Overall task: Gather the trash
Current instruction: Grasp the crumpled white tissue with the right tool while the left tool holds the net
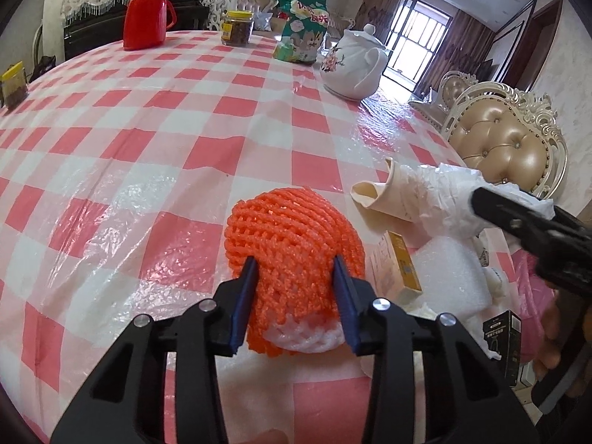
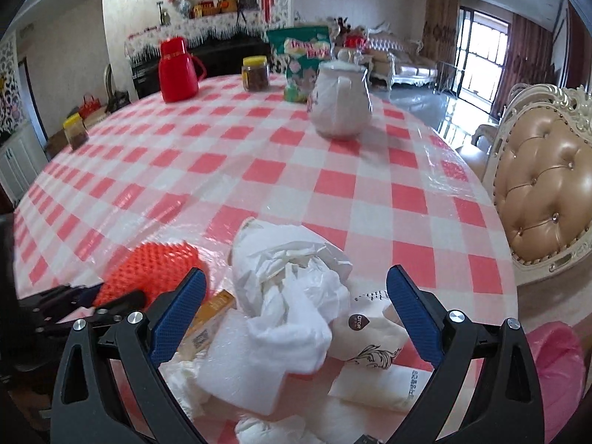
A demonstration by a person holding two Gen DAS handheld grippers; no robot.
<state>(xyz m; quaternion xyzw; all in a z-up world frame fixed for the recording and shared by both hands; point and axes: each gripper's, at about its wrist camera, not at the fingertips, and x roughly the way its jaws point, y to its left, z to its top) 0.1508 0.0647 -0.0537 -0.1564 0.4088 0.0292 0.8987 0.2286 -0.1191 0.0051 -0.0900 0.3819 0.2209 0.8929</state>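
An orange foam fruit net point(image 1: 296, 244) with a white inner net lies on the checked tablecloth point(image 1: 148, 148). My left gripper point(image 1: 296, 270) has its blue pads pressed on both sides of it. The net also shows in the right wrist view point(image 2: 155, 270). My right gripper point(image 2: 296, 288) is open above a heap of trash: crumpled white tissue point(image 2: 292, 288), a paper cup point(image 2: 370, 347), white foam wrap point(image 2: 240, 370) and a yellow carton point(image 2: 211, 314). In the left wrist view the cup point(image 1: 384, 196), tissue point(image 1: 447, 196) and carton point(image 1: 403, 266) lie to the right of the net.
A red thermos point(image 1: 146, 14), a jar point(image 1: 237, 27), a green snack bag point(image 1: 301, 26) and a white teapot point(image 1: 353, 66) stand at the table's far side. Another jar point(image 1: 13, 87) is at the far left. A padded chair point(image 1: 507, 140) stands at the right. A pink bag point(image 2: 555, 370) hangs at the near right edge.
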